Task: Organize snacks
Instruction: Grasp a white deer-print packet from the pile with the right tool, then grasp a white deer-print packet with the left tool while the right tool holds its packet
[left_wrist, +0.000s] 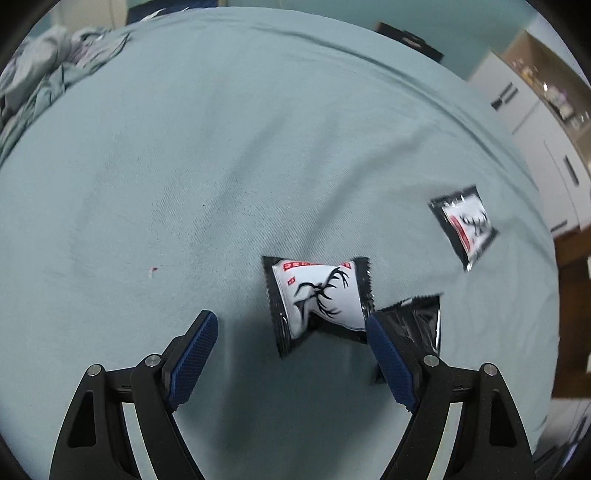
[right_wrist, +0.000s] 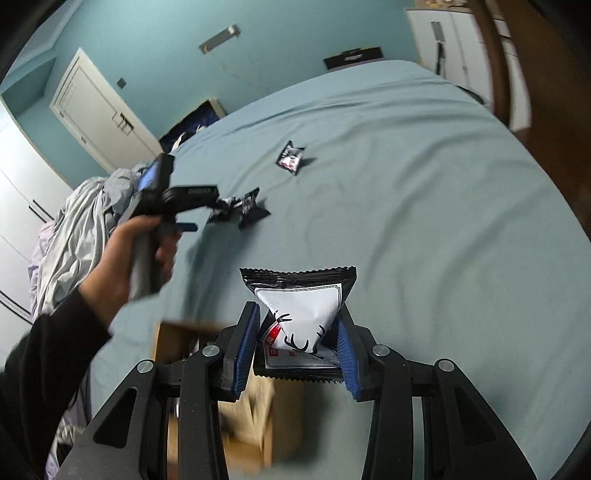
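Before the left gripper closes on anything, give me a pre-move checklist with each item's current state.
1. Left gripper open: ok, jaws spread wide.
2. Target between its fingers: not ok; the deer-print packet sits ahead, toward the right finger, not centred.
3. Neighbouring black packet apart from the target: not ok; it lies right beside it, behind the right fingertip.
4. Right gripper secure on its held packet: ok, pads pinch it on both sides.
5. Cardboard box below the right gripper: cannot tell; it is blurred and mostly hidden.
6. Far packet out of the way: ok, it lies alone on the bedsheet.
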